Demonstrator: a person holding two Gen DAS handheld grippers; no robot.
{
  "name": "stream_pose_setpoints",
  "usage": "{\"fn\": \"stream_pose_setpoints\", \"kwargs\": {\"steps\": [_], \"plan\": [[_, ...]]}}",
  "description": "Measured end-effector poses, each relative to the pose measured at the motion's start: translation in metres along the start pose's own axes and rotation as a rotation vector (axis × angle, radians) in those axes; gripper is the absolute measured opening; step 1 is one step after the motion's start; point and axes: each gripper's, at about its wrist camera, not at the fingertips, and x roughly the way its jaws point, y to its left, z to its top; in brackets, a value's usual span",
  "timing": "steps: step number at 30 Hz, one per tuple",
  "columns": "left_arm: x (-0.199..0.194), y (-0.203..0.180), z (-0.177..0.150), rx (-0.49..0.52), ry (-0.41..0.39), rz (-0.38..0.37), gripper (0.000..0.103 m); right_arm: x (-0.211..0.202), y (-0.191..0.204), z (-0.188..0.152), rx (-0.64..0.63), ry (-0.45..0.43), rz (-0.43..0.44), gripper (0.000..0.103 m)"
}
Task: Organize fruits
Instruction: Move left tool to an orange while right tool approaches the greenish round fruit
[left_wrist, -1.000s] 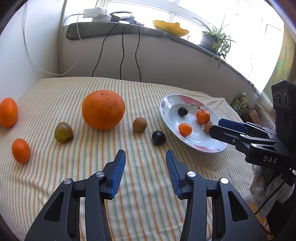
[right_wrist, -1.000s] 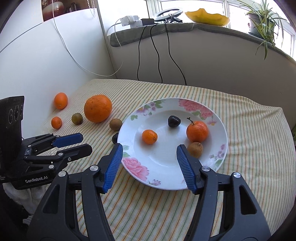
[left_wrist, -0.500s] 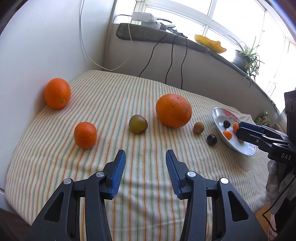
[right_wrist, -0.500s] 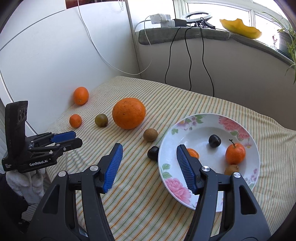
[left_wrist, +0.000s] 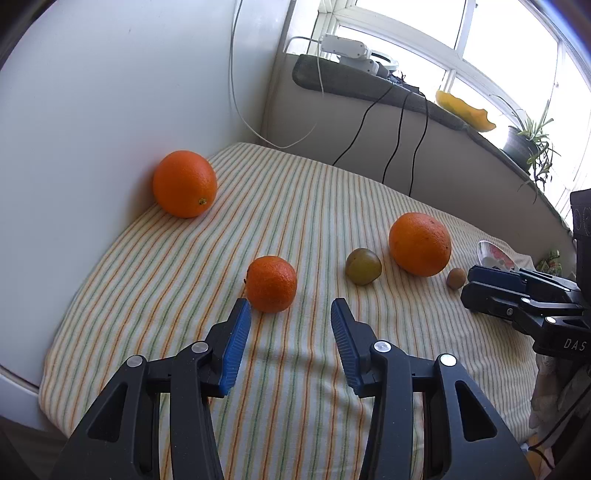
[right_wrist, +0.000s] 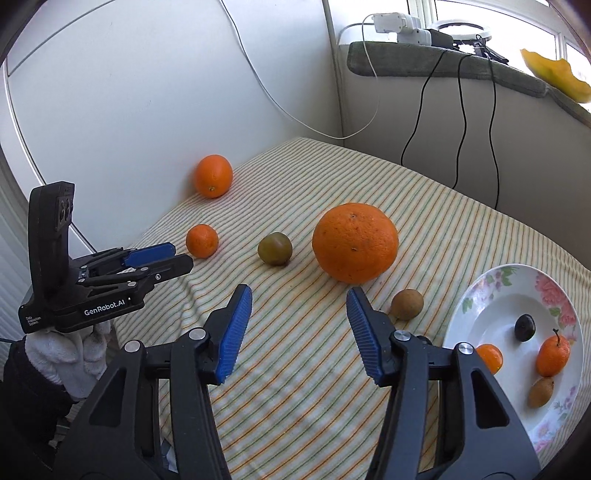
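1. At the far left our left gripper (right_wrist: 177, 258) hovers just short of the small mandarin (right_wrist: 202, 240), jaws parted around nothing.
2. We count five loose fruits on the striped cloth (right_wrist: 461, 229): one orange (right_wrist: 213, 175) against the wall, the mandarin, one greenish fruit (right_wrist: 274, 248), one big orange (right_wrist: 355, 242) and one brown fruit (right_wrist: 407, 304).
3. Our right gripper (right_wrist: 299, 299) hangs wide apart and empty above the cloth, near the big orange.
4. On the right, one floral plate (right_wrist: 480, 295) holds four fruits: one dark plum (right_wrist: 524, 326), two mandarins (right_wrist: 553, 350) and one brown fruit.
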Motion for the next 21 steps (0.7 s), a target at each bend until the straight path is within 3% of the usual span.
{"fn": "stream_pose_setpoints", "kwargs": {"steps": [12,21], "plan": [[0.014,0.017,0.004,-0.025,0.020,-0.022,0.044,0.074,0.018,0.013,0.022,0.082,-0.007,0.050],[0.025,0.019,0.006,-0.020,0.041,-0.039,0.044,0.098,0.021,0.028,0.014,0.096,-0.043,0.046]]}}
